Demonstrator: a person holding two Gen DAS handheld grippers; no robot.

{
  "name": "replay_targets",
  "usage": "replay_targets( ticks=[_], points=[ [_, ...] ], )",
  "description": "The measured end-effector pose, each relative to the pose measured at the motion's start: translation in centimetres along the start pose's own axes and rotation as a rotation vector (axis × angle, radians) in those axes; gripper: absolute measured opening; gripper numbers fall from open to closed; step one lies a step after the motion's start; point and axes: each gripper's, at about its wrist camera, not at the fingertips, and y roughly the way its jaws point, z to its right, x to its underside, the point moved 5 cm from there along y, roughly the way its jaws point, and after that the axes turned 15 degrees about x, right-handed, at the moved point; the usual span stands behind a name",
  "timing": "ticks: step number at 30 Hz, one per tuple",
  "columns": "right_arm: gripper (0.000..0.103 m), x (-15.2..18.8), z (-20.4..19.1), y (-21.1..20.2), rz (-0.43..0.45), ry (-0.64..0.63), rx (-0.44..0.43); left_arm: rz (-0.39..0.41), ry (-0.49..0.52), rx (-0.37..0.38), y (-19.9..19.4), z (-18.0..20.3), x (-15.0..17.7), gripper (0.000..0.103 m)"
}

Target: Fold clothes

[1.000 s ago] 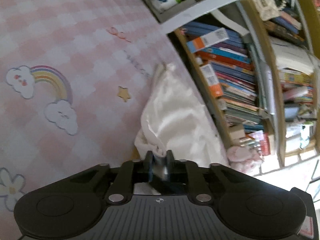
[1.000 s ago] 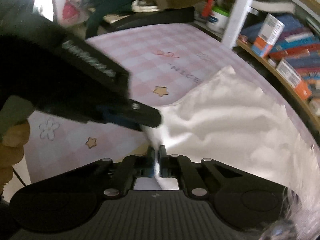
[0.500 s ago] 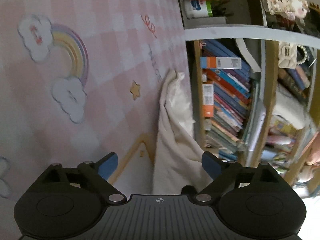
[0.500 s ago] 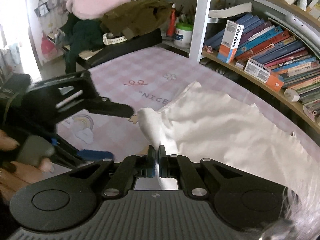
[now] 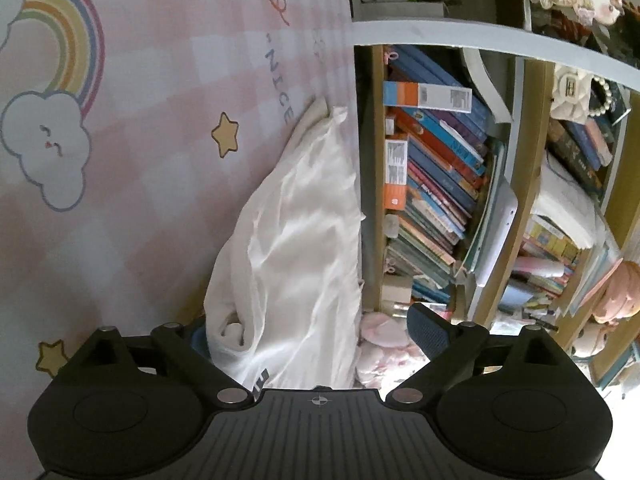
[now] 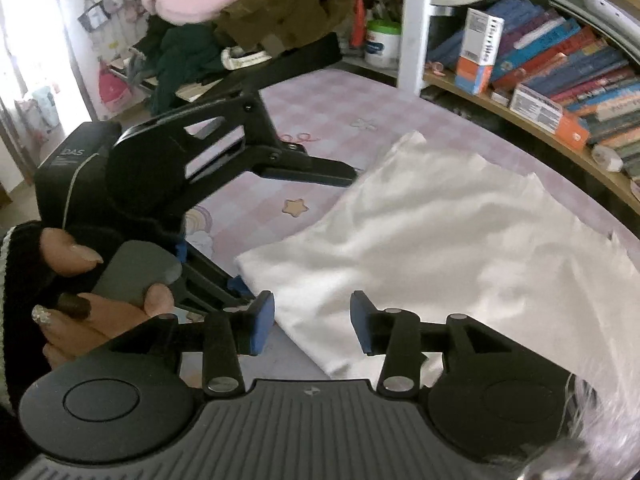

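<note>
A white garment (image 5: 296,248) lies loosely folded along the right edge of the pink checked mat (image 5: 160,80). My left gripper (image 5: 312,336) is open just above its near end; cloth hides the left finger, and the blue pad on the right one shows. In the right wrist view the garment (image 6: 440,248) spreads across the mat (image 6: 320,108). My right gripper (image 6: 311,322) is open over its near corner, holding nothing. The left gripper (image 6: 296,228) is seen there too, held by a hand (image 6: 80,280), fingers wide apart at the garment's left edge.
A bookshelf (image 5: 432,168) packed with books runs along the mat's right side, also seen as the bookshelf (image 6: 560,68). A white tub (image 6: 382,42) stands at the far end. Piled clothes (image 6: 256,20) rest on a black stand behind. A pink plush thing (image 5: 380,344) lies below the shelf.
Both grippers held the white garment a second ago. The left one opened first, then the right one let go. The garment now lies on the mat.
</note>
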Motion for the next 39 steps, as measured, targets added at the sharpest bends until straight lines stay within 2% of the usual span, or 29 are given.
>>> replay_targets(
  ticks=[11, 14, 18, 22, 31, 39],
  points=[
    [0.05, 1.5, 3.8, 1.6, -0.136, 0.125, 0.095, -0.014, 0.039, -0.014, 0.1, 0.1, 0.2, 0.095],
    [0.055, 1.4, 4.7, 2.4, -0.163, 0.15, 0.12, -0.016, 0.052, -0.024, 0.1, 0.1, 0.3, 0.094],
    [0.068, 0.6, 6.1, 3.4, -0.189, 0.181, 0.167, -0.012, 0.061, -0.06, 0.0, 0.0, 0.4, 0.085],
    [0.077, -0.5, 6.9, 4.4, -0.204, 0.156, 0.218, -0.005, 0.052, -0.072, -0.2, -0.2, 0.3, 0.081],
    [0.079, -4.1, 7.9, 7.1, -0.216, 0.1, 0.253, -0.017, 0.05, -0.074, -0.2, -0.1, 0.3, 0.081],
    [0.079, -6.4, 7.3, 9.5, -0.227, 0.053, 0.255, -0.036, 0.061, -0.068, -0.3, -0.1, 0.5, 0.082]
  ],
)
